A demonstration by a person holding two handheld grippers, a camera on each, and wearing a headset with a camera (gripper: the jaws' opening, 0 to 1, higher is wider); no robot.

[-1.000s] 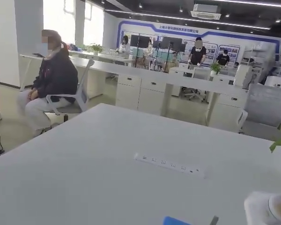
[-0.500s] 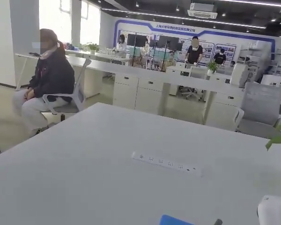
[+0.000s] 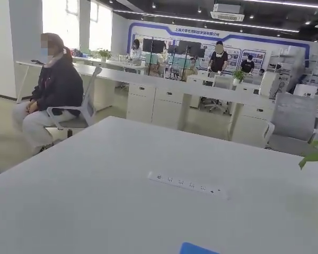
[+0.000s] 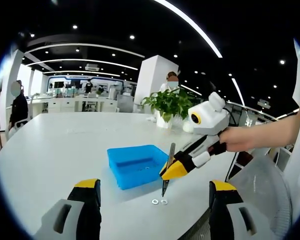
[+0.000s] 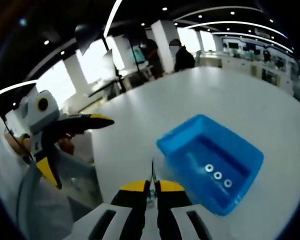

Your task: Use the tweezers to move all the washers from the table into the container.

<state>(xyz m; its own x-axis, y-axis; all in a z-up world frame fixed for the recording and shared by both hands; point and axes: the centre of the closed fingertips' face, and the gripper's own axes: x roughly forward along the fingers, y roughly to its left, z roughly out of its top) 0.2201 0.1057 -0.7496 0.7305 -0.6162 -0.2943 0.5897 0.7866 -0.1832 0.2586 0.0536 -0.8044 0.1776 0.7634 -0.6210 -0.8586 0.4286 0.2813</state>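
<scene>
At the lower-right corner of the head view, the white gripper body seen 1 s ago has slid down past the edge, while the container (image 3: 197,248) rim keeps its place. Left gripper view: the right gripper (image 4: 172,170), clamped on the tweezers (image 4: 164,187), points their tips down just over 2 washers (image 4: 159,201) lying on the bench (image 4: 65,150) beside the container. Right gripper view: 3 washers (image 5: 217,175) already lie inside it. The left gripper (image 4: 155,184) gapes wide, empty. Judgement: the hand has probably lowered for the next pick, with 2 transfers remaining.
</scene>
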